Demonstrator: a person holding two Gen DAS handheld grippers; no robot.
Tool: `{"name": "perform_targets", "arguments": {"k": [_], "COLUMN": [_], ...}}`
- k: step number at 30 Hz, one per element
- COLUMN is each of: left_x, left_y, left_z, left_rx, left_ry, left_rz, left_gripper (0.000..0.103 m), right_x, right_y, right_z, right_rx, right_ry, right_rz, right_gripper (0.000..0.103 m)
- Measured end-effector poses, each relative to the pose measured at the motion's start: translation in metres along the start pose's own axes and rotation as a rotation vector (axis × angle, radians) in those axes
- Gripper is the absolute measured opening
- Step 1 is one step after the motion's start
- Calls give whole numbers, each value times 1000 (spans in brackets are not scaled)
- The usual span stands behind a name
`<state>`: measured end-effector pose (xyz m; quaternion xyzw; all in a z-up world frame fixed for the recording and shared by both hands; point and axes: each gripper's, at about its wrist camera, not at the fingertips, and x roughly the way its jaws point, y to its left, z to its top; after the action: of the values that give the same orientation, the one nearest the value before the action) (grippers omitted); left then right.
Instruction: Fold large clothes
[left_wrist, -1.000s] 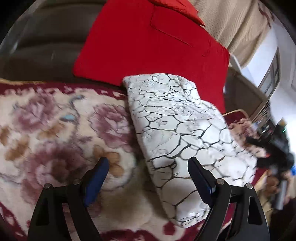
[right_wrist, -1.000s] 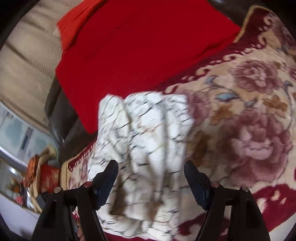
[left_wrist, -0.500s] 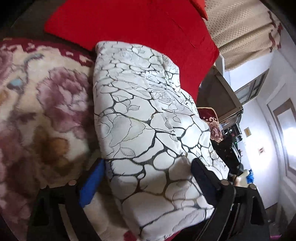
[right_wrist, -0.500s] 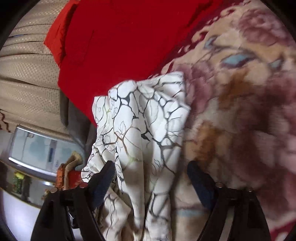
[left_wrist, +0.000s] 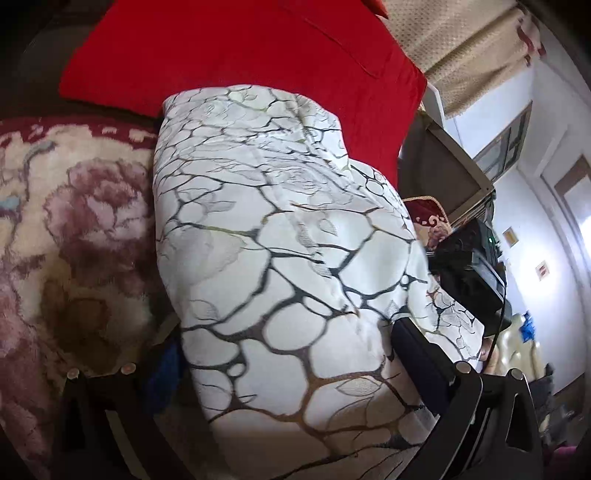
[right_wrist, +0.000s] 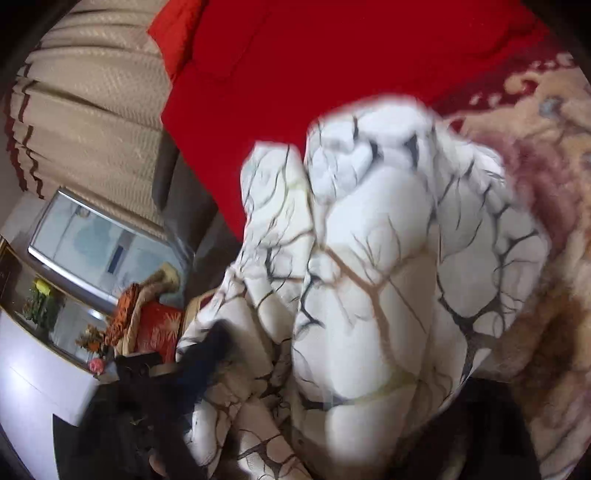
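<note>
The white garment (left_wrist: 280, 266), printed with dark crackle lines, lies folded into a thick bundle on the floral blanket (left_wrist: 74, 229), its far end resting against the red cloth (left_wrist: 236, 51) behind it. It looks padded and soft, light for its bulk, and I'd judge it springy enough to puff open if let go. The smooth face may slide, so the best hold is on the thick folded ends, pinching through all the layers at once.

The left hand-held gripper (left_wrist: 288, 373) straddles the near end of the bundle with its jaws wide apart, one finger down against the blanket side and the other (left_wrist: 417, 362) on the side towards the room; it is not yet squeezing. From the right wrist view the right hand-held gripper (right_wrist: 347, 380) is at the opposite, looser end, where the layers show as separate rolls. One dark finger (right_wrist: 210, 354) is blurred, the other is lost behind the cloth, so I cannot tell how it stands.

A second ago both grippers hung back from the bundle, with blanket showing between their fingers. Since then they have pushed in, and cloth now fills both views.
</note>
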<state>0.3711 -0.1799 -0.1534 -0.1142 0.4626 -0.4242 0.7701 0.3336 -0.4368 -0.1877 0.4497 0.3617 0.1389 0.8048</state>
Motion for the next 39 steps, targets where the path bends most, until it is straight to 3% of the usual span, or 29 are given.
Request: {"name": "perform_targets", "arguments": {"k": [4,8,13,18,21,24,26,27,29,35,39], "left_x": [-2,-17,-73,-124,-131,-104,-95,-93,-92,-100,-111], "left_y": [-8,-11,-21,-15,-7,17,14,10,9,18,17], "left_z": [-2,-1,-4,-21,-31,-39,-42,-40,-38,-41,-52], "left_rx": [24,15,72,123,134,107,161,171,155,117,77], "left_ry": [-30,-51,-165,-229,-215,-107,-94,-97,-102,-105,-115], "left_rz": [10,14,61,199,321,459,511,518,516,524,518], "left_gripper": [97,91,91,91,91,91,92,92,92,93,93], "right_x": [-2,-3,-3,24,56,95,116,122,120,107,73], "right_y": [13,33,76,120,122,109,87,72,63,80,106], "right_z": [-6,-11,-22,-39,-49,-60,-62,-61,-59,-61,-60], "right_rx": [-20,-41,-114,-203,-187,-195,-106,-24,23,-42,-137], "right_ry": [-26,-54,-60,-33,27,86,160,188,192,184,100], "right_rz": [-14,-16,35,121,153,53,10,32,53,-61,-175], "right_gripper": [52,46,44,44,44,44,46,57,57,67,69]}}
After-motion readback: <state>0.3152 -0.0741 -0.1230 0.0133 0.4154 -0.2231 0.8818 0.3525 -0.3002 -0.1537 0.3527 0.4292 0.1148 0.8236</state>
